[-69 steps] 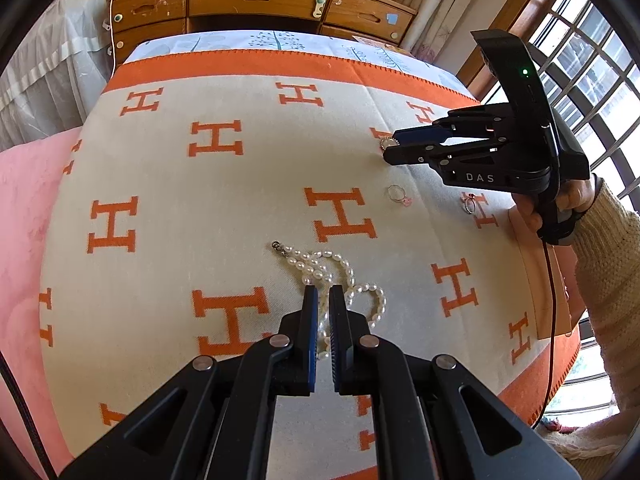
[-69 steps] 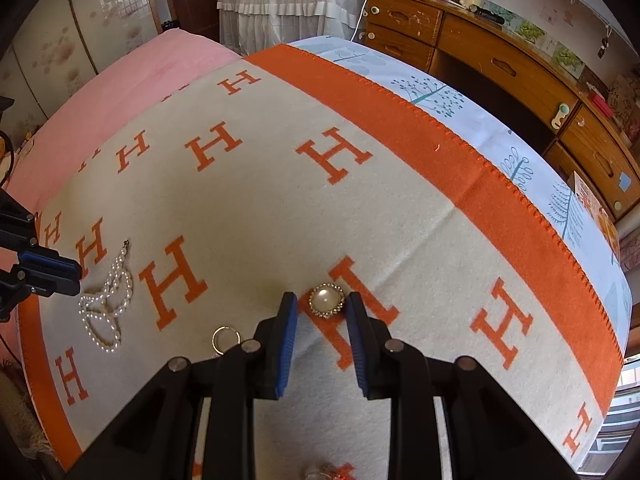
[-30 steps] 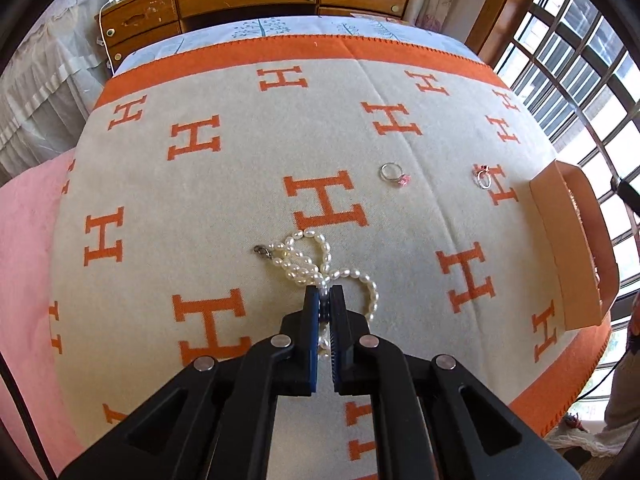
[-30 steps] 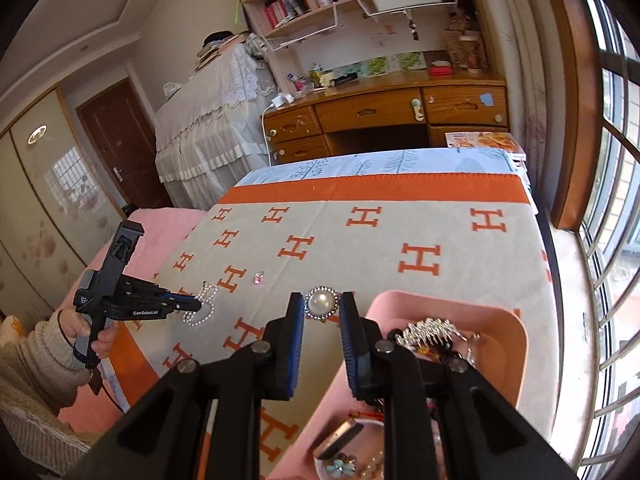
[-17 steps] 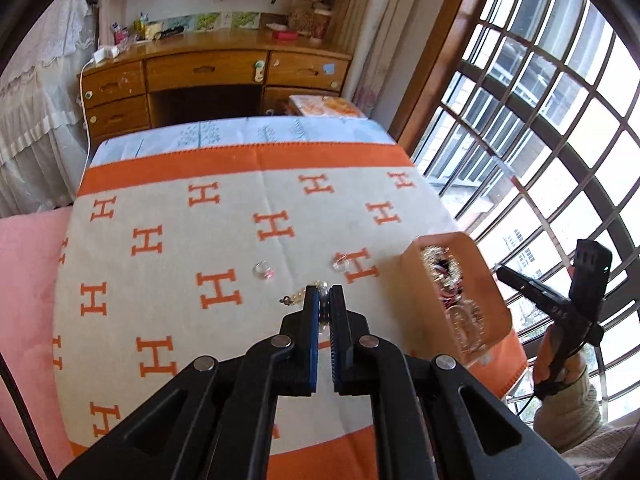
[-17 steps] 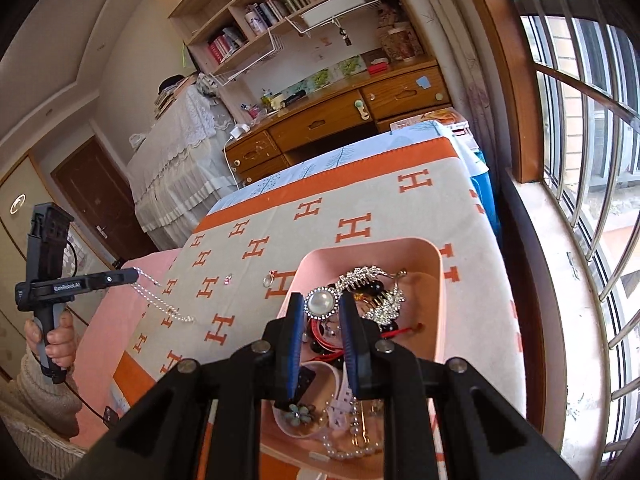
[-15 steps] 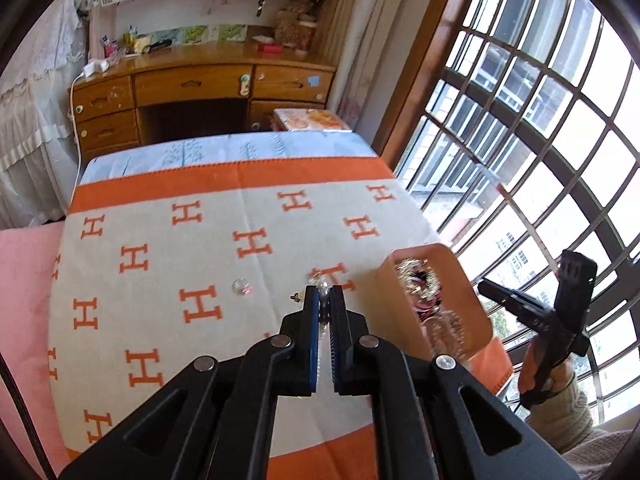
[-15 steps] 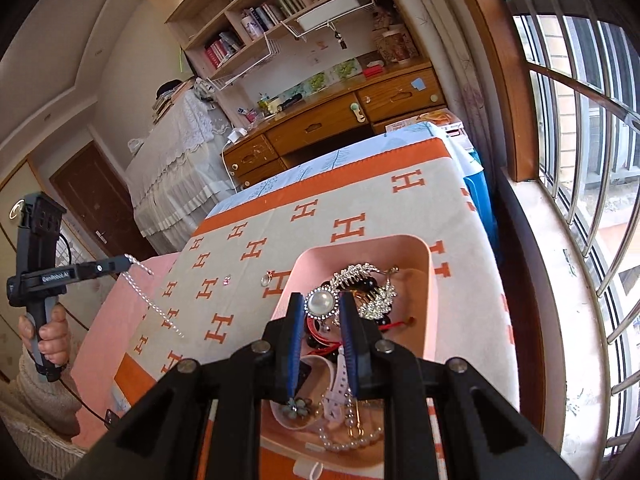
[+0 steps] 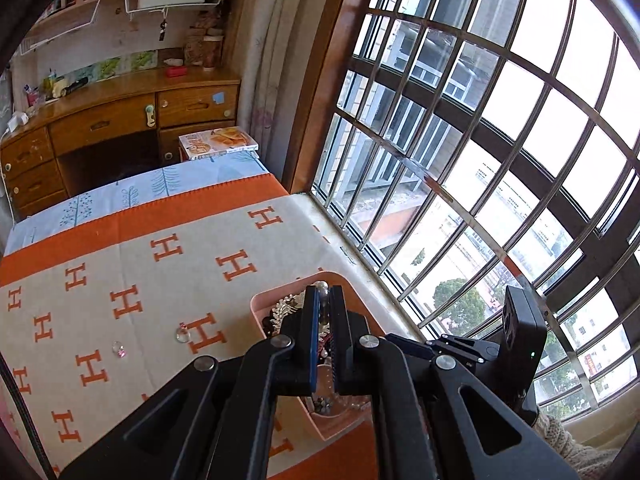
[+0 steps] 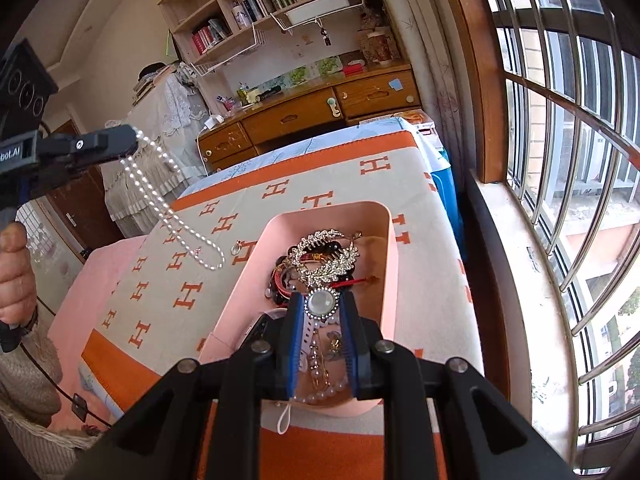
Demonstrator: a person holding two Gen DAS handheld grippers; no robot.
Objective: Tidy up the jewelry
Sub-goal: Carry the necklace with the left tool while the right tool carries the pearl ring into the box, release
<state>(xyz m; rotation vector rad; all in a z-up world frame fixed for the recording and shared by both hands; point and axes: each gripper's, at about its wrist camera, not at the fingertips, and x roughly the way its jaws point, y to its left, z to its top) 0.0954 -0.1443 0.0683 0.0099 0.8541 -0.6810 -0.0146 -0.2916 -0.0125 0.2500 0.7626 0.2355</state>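
Note:
My left gripper (image 9: 323,292) is shut on the pearl necklace (image 10: 168,200) and holds it high; in the right wrist view the necklace hangs from it (image 10: 134,140) in a long loop over the blanket, left of the pink tray (image 10: 384,280). My right gripper (image 10: 321,304) is shut on a round pearl brooch (image 10: 321,305) and holds it over the tray, which holds several jewelry pieces. The right gripper shows in the left wrist view (image 9: 394,342) beside the tray (image 9: 258,308). Two rings (image 9: 182,335) (image 9: 117,347) lie on the blanket.
The cream and orange H-patterned blanket (image 9: 120,272) covers the bed. A barred window (image 9: 480,160) runs along the right, close to the tray. A wooden desk (image 9: 112,120) stands beyond the bed's far end.
My left gripper has lifted the pearl necklace off the blanket and carried it up and toward the tray. My right gripper has carried the brooch from the blanket over the tray and lowered it.

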